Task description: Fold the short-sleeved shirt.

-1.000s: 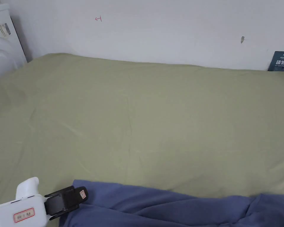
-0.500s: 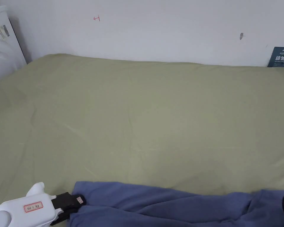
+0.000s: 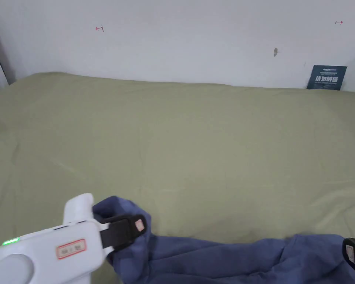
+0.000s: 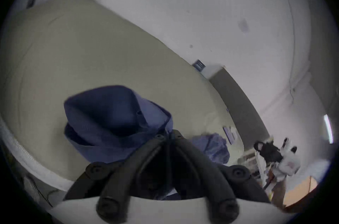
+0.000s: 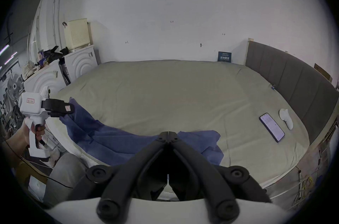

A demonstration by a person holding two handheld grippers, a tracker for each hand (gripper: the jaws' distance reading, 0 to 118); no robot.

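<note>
A blue short-sleeved shirt lies along the near edge of a bed with an olive-green sheet. My left gripper is shut on a bunched end of the shirt and holds it lifted off the sheet at the lower left. In the left gripper view its jaws meet on the cloth at the left gripper. My right gripper is shut on the shirt's edge near the bed's front. Its black tip, the right gripper, shows at the lower right of the head view.
A phone and a white object lie on the sheet at the right, near a grey headboard. White appliances stand left of the bed. A dark card leans on the wall behind.
My left gripper closed on the shirt's left end and lifted it up and to the right, bunching the cloth. The head camera turned right.
</note>
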